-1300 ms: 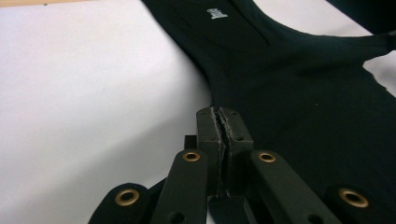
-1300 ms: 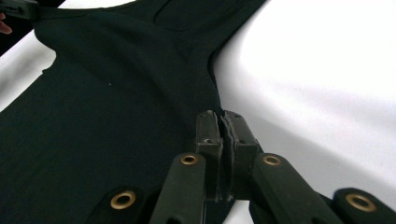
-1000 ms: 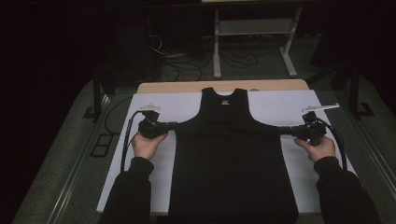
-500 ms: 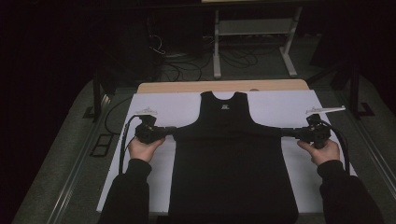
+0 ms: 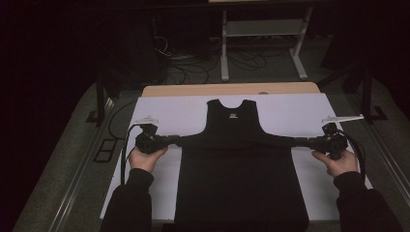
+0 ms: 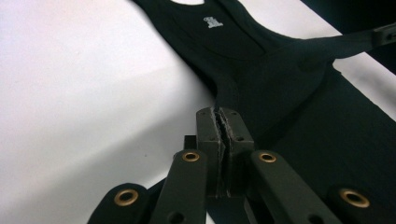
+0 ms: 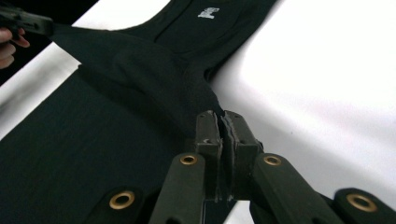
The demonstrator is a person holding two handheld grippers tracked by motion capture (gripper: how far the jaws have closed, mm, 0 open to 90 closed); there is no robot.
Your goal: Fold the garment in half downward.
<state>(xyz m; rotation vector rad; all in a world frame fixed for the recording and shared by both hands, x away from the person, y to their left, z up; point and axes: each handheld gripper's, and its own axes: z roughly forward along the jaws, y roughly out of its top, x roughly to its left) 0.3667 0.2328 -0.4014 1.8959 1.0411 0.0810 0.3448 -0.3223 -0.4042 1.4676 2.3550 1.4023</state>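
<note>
A black sleeveless top [image 5: 237, 164] lies flat on a white sheet [image 5: 159, 111], neckline toward the far side, with a small white label below the collar. My left gripper [image 5: 178, 141] is shut on the top's left side under the armhole, and its jaws pinch a fold of the black fabric [image 6: 261, 79] in the left gripper view [image 6: 224, 114]. My right gripper [image 5: 299, 141] is shut on the opposite side, with cloth [image 7: 140, 79] clamped between its jaws [image 7: 220, 116]. The fabric is drawn taut into a point at each grip.
The sheet covers a wooden table whose far edge [image 5: 232, 89] shows beyond it. Behind the table stand a white metal frame [image 5: 261, 29] and floor cables [image 5: 188, 67]. Dark sleeves enter from the bottom. Bare sheet lies to both sides of the top.
Both hands have moved outward and a little toward the person. The top has slid nearer with them, and its sides are stretched wider.
</note>
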